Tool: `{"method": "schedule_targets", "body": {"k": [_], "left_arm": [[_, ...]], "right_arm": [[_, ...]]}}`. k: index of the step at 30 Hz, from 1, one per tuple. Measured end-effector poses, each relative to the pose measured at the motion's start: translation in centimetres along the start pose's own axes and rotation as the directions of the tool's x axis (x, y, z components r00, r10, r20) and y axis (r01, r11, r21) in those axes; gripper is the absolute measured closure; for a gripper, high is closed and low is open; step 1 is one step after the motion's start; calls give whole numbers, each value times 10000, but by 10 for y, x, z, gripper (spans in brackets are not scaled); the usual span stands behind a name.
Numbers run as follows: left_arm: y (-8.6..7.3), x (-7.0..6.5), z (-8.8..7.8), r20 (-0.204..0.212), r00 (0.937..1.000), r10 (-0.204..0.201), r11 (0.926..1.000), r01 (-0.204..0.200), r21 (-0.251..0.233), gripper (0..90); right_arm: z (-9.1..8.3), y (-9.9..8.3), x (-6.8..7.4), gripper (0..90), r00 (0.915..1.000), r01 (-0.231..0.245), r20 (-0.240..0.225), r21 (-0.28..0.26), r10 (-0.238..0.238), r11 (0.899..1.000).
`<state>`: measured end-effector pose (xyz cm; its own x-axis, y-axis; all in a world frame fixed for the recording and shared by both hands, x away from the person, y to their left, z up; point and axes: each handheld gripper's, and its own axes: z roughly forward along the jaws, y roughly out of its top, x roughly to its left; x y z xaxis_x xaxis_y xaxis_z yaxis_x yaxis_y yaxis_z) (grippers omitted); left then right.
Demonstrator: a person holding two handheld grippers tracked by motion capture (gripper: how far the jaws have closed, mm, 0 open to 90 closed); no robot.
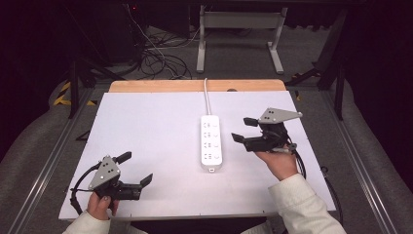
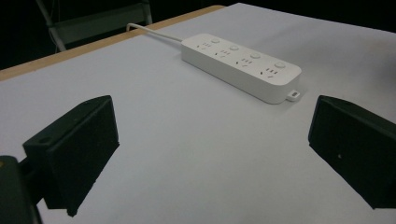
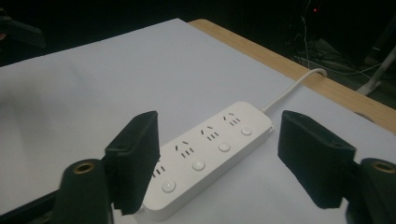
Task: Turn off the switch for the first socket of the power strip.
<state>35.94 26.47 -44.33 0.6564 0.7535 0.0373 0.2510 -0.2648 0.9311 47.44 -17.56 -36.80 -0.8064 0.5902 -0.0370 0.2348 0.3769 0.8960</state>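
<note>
On the white counter (image 1: 146, 126) a power strip (image 1: 212, 142) lies flat near the middle, its cord (image 1: 207, 97) running to the far edge. Just right of it the right gripper (image 1: 242, 130) hovers, jaws open and empty; the left gripper (image 1: 135, 169) rests well apart, jaws also open and empty. Closing in askew could shove the light strip sideways or press a switch button by mistake.

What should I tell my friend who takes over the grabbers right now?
Left gripper: open, holding nothing, near the front left of the white board.
Right gripper: open, holding nothing, just right of the power strip, jaws pointing at it.
Power strip: flat in the middle of the board, its cord running off the far edge. Nothing is plugged into it.
Done: nothing to see yet.
Left: probably the strip's buttons or moving it.
</note>
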Motion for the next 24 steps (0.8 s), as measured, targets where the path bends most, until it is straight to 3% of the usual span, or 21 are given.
{"method": "schedule_targets", "body": {"k": [6,14,18,24], "left_arm": [[0,1,1,-33,10000,85,10000,-85,3,21],[0,1,0,-18,10000,-64,10000,64,-27,20],[0,3,0,93,9997,-245,9996,247,-154,20],[0,4,-2,238,9996,-179,9993,186,-319,21]], "right_arm": [[-17,-29,-2,125,9997,-155,203,-590,167,9981],[-33,-66,0,22,9976,-341,558,-1034,400,9941],[-36,-83,1,12,9961,-659,548,-628,693,9958],[-34,-108,2,7,9928,-1184,219,103,1181,9929]]}}
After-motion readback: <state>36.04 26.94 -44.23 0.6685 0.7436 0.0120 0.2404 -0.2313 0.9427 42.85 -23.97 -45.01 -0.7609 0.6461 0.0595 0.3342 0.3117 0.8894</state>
